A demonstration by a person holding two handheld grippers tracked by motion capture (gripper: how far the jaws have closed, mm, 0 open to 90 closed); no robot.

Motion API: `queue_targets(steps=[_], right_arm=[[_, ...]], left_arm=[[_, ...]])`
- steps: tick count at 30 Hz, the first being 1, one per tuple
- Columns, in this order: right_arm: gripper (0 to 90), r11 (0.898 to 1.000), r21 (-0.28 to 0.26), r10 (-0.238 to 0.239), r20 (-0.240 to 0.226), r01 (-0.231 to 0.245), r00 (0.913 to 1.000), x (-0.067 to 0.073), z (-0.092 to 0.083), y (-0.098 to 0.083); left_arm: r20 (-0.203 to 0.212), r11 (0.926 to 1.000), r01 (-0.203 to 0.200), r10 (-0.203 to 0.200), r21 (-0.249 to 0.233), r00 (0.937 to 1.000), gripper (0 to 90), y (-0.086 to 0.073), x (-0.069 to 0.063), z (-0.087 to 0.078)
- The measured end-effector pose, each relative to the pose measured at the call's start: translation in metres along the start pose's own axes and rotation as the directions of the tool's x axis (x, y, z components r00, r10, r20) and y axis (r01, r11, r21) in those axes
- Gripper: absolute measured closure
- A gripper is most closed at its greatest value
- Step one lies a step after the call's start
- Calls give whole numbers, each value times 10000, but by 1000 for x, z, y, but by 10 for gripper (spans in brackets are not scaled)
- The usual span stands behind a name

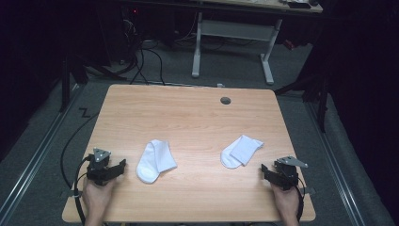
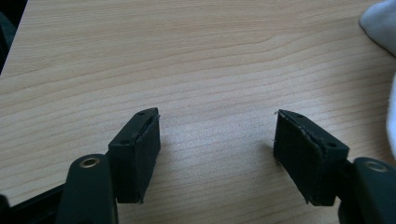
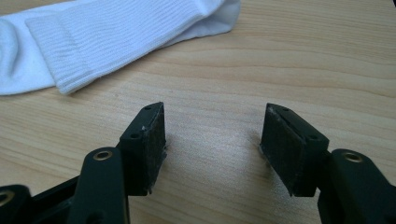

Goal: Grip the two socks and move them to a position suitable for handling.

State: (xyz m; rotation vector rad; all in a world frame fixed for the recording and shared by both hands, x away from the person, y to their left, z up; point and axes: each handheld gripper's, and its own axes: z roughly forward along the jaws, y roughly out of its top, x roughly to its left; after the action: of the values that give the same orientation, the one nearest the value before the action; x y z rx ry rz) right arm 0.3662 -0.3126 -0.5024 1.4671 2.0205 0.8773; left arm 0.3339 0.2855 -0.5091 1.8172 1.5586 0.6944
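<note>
Left tongs (image 1: 123, 163) and right tongs (image 1: 264, 168): both wide open, nothing held, as we see from the high view. They sit low on the table (image 1: 188, 108), one at each near corner, each in a hand, jaws pointing inward. Left sock (image 1: 155, 160) lies just beside the left tongs, folded, toe end toward the near edge. Right sock (image 1: 240, 150) lies near the right tongs, also folded. The two socks are well apart, bare wood between them.

Left gripper view: we see left tongs (image 2: 217, 133) with jaws spread, only table (image 2: 187, 56) grain between the pads, no contact. The left sock (image 2: 380, 23) shows at the upper right corner, clear of the jaws.

Right gripper view: we see right tongs (image 3: 212, 126) gaping the same way, empty gap. The right sock (image 3: 102, 37) lies across the upper left, ribbed cuff nearest the left jaw but apart from it.
</note>
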Motion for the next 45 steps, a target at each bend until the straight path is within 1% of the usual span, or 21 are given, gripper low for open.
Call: queue_targets(steps=[14,16,17,21,23,26,28,34,36,37,38,39,42,43,45], right_arm=[[393,10000,21,15,-10,-15,10000,1,0,0],[393,10000,20,14,-7,-14,10000,1,0,0],[392,10000,21,20,-5,-20,10000,1,0,0],[392,10000,23,22,-1,-22,10000,1,0,0],[392,10000,23,23,2,-23,10000,1,0,0],[390,10000,24,17,-1,-17,10000,1,0,0],[389,10000,18,-9,-6,9,10000,1,0,0],[389,10000,27,16,-7,-16,10000,1,0,0],[388,10000,26,12,-7,-12,10000,1,0,0],[388,10000,15,-20,-7,20,10000,0,0,0],[388,10000,15,-20,-7,20,10000,0,0,0],[388,10000,20,-6,-12,6,10000,1,0,0],[388,10000,21,11,-8,-11,10000,1,0,0],[388,10000,27,18,-15,-18,10000,1,0,0],[387,10000,20,14,-14,-14,10000,1,0,0]], left_arm=[[100,10000,-28,28,28,9999,287,0,0,0],[80,9999,-94,94,67,9999,264,1,-1,1],[125,9998,-193,191,108,9997,251,1,-2,2],[217,9996,-259,256,137,9994,223,1,-2,2],[403,9991,-374,367,181,9985,207,2,-2,3],[357,9990,-398,391,197,9986,183,2,-3,3],[308,9988,-403,395,260,9987,153,3,-5,4],[337,9985,-415,403,345,9986,148,4,-5,4],[311,9980,-376,360,503,9989,161,5,-5,3],[315,9979,-399,384,502,9988,244,6,-6,0],[315,9979,-399,384,502,9988,273,6,-6,0],[296,9983,-395,382,423,9988,273,5,-6,0],[186,9994,-278,274,215,9995,309,2,-6,-1],[114,9996,-211,209,172,9997,332,2,-6,-1],[100,9998,-139,138,133,9999,338,2,-6,-2]])
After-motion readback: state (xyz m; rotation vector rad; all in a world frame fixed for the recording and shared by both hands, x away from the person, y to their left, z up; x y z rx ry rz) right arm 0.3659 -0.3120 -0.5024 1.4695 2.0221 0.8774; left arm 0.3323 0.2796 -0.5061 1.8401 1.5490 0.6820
